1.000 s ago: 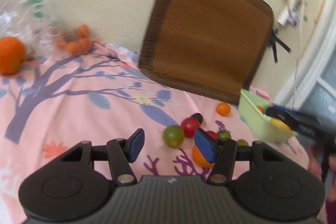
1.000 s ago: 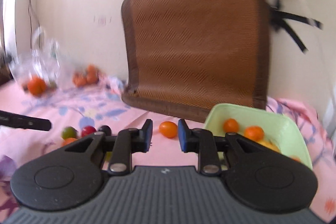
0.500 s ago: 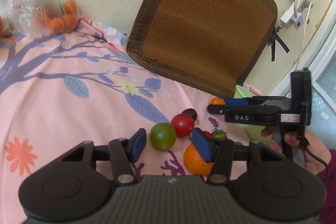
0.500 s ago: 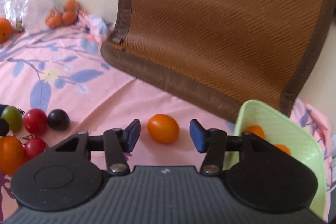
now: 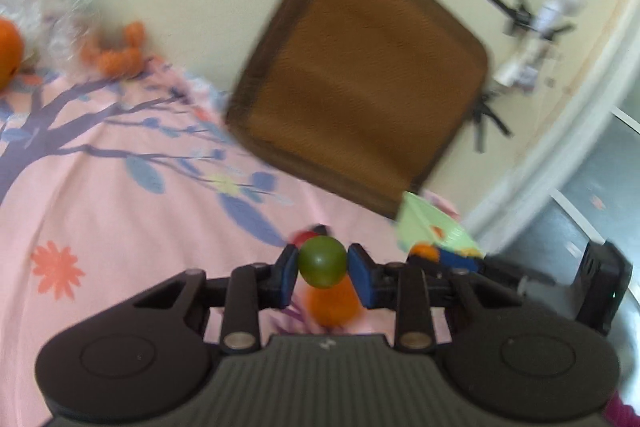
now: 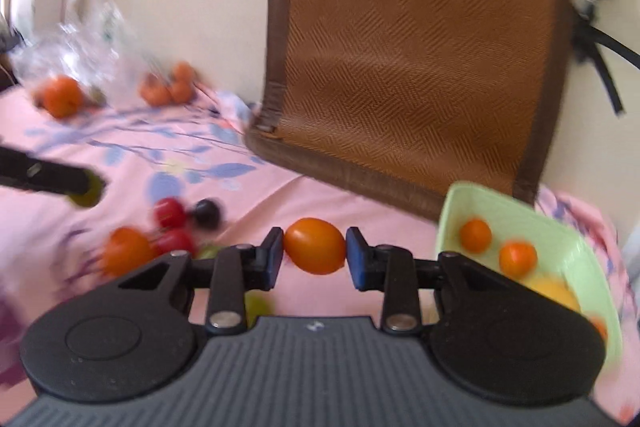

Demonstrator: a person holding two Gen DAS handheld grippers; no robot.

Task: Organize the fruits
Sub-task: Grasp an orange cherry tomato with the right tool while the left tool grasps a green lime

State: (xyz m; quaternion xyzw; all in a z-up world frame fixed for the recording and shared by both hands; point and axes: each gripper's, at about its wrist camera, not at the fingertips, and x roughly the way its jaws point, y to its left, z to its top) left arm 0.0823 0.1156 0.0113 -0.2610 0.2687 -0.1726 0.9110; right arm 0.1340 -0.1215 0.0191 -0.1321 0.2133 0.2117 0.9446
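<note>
My left gripper (image 5: 322,269) is shut on a green tomato (image 5: 322,262) and holds it above the pink cloth. My right gripper (image 6: 315,253) is shut on an orange tomato (image 6: 315,246), left of the light green bowl (image 6: 572,239). The bowl holds several orange and yellow fruits (image 6: 517,258). It also shows in the left wrist view (image 5: 424,217), with the right gripper (image 5: 448,255) beside it. A loose group of red (image 6: 170,211), dark (image 6: 207,213) and orange (image 6: 126,251) fruits lies on the cloth. The left gripper (image 6: 80,187) enters the right wrist view from the left.
A brown woven cushion (image 6: 420,59) leans on the wall behind the cloth. A clear plastic bag (image 6: 88,39) with an orange (image 6: 60,101) and small orange fruits (image 6: 168,89) sits at the far left. A plug and cables (image 5: 536,23) hang on the wall.
Both grippers have closed on fruit: the left took the green tomato and lifted it, the right took the orange tomato off the cloth. Both views are blurred by motion.
</note>
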